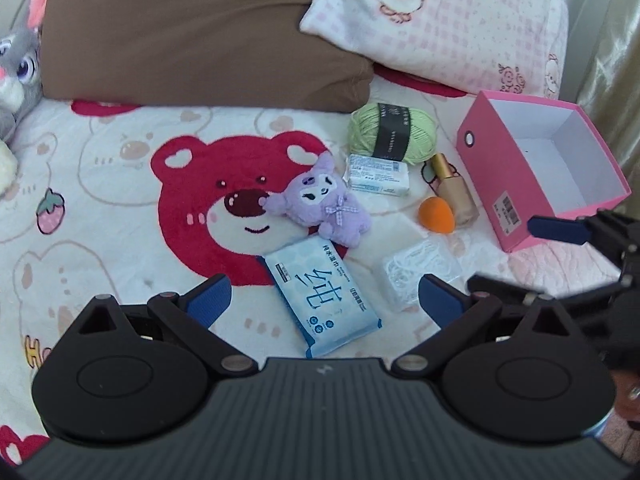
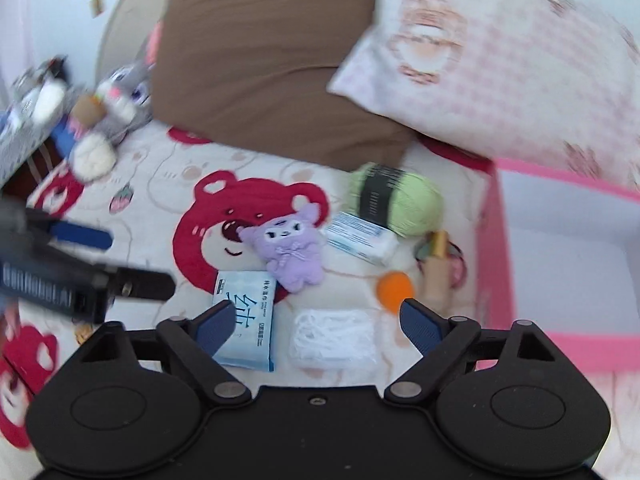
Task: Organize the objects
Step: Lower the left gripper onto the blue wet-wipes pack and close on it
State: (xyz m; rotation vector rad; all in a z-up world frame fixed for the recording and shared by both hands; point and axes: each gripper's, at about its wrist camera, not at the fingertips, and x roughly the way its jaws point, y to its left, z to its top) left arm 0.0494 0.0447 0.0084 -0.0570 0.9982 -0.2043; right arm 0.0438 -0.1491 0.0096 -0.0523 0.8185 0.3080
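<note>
Bed with a cream blanket printed with red bears is carrying everything; a brown rectangular pillow and a pink-checked pillow are lying at its head.

Open pink cardboard box with a white inside is sitting at the right edge of the bed, nothing showing inside it.

Loose items are lying just left of the box: a pale green ball of yarn with a dark band, a blue-and-white pack of wet wipes, a lilac plush doll with a gingham bow resting on the pack's far corner, a small white wrapped packet, a clear bag of white bits, a beige bottle with a gold cap, an orange egg-shaped sponge.

Left tool is hovering with jaws spread over the wipes pack, pinching nothing. Right tool is likewise spread and empty, above the clear bag; that view is blurred, so contact is probably absent.

Risks: the doll tipping off if the pack is lifted; the two tools crowding each other; the limp bag slipping from the pads.
</note>
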